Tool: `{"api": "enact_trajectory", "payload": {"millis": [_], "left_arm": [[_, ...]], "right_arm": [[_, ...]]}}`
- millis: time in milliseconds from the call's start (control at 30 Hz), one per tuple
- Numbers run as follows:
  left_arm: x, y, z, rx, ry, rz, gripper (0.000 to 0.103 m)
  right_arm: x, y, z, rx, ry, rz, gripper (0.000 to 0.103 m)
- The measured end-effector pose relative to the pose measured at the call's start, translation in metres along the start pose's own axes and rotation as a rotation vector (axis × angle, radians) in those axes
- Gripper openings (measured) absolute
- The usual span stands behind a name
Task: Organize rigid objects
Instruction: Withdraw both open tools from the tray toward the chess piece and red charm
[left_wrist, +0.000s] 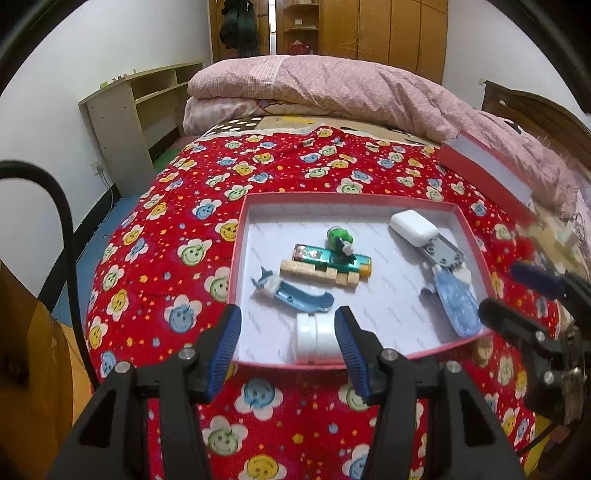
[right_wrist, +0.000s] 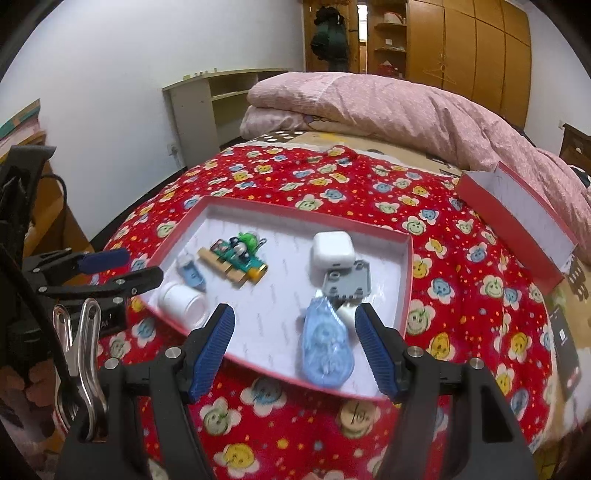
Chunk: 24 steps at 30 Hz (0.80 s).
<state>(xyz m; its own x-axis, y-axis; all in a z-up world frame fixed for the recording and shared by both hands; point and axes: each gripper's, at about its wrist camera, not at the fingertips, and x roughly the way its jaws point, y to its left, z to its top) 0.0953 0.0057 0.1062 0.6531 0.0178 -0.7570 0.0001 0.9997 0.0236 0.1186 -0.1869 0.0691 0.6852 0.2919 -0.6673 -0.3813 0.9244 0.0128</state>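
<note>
A shallow red-rimmed box (left_wrist: 236, 258) (right_wrist: 406, 280) with a white floor lies on the red quilt. In it are a white earbud case (left_wrist: 413, 227) (right_wrist: 332, 251), a grey block (left_wrist: 445, 253) (right_wrist: 347, 282), a light blue correction tape (left_wrist: 458, 306) (right_wrist: 327, 345), a white jar on its side (left_wrist: 314, 338) (right_wrist: 181, 299), a small blue clip (left_wrist: 295, 295) (right_wrist: 190, 275), a wooden piece (left_wrist: 317, 273), a teal pack (left_wrist: 332, 258) (right_wrist: 240, 258) and a green toy (left_wrist: 338, 236) (right_wrist: 249, 240). My left gripper (left_wrist: 288, 332) is open and empty at the box's near edge, the jar between its fingers. My right gripper (right_wrist: 295, 332) is open and empty over the near edge, by the correction tape.
The box lid (left_wrist: 487, 173) (right_wrist: 517, 218) leans at the right against a folded pink duvet (left_wrist: 332, 92) (right_wrist: 369, 107). A wooden disc (right_wrist: 358, 413) lies on the quilt before the box. A shelf unit (left_wrist: 129, 110) stands left of the bed; wardrobes stand behind.
</note>
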Motion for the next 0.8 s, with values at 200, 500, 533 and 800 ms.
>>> {"api": "enact_trajectory", "payload": {"millis": [200,500,533,800], "left_arm": [[-0.011,-0.001,-0.015,0.000,0.008,-0.001,0.055],[-0.018,-0.008,-0.045,0.015,0.038,-0.028,0.055],[-0.019,-0.009,-0.049,0.017,0.042,-0.031,0.055],[-0.015,-0.020,-0.075,0.030,0.084,-0.068,0.055]], "right_arm": [[-0.012,0.004,-0.019,0.002,0.011,0.006,0.069],[-0.029,0.008,-0.064,-0.004,0.066,-0.002,0.069],[-0.031,0.008,-0.071,-0.005,0.074,-0.003,0.069],[-0.050,0.007,-0.122,0.023,0.121,-0.017,0.069]]}}
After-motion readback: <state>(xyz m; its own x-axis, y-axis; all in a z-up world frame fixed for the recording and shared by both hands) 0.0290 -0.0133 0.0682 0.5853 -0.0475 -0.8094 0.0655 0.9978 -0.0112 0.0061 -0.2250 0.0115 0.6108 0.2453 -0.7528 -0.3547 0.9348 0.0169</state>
